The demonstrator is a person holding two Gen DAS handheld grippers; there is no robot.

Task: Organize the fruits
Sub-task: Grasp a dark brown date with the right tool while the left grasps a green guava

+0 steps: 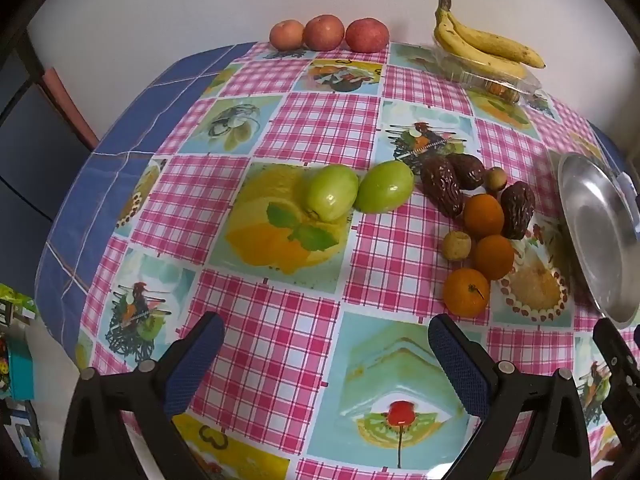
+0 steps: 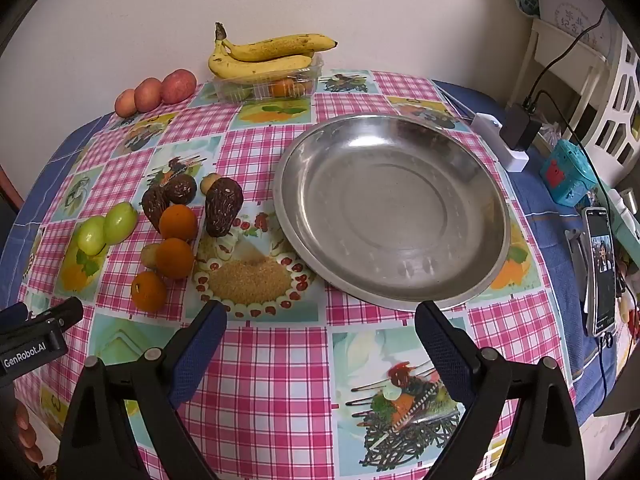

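Note:
A steel plate [image 2: 392, 208] lies empty on the checked tablecloth; its edge shows in the left wrist view [image 1: 596, 232]. Left of it lie three oranges [image 2: 174, 258] [image 1: 494, 256], three dark dates [image 2: 223, 208] [image 1: 442, 190], two small tan fruits [image 1: 456, 245] and two green fruits [image 1: 360, 192] [image 2: 106, 228]. My left gripper [image 1: 326, 340] is open and empty above the cloth, short of the fruits. My right gripper [image 2: 320, 326] is open and empty near the plate's front rim.
Three red apples [image 1: 328, 33] [image 2: 156, 92] and bananas [image 2: 266, 56] [image 1: 484, 46] on a clear plastic tray [image 2: 268, 84] stand at the back by the wall. A phone [image 2: 600, 272], a charger [image 2: 516, 136] and a teal box [image 2: 566, 178] lie at the table's right side.

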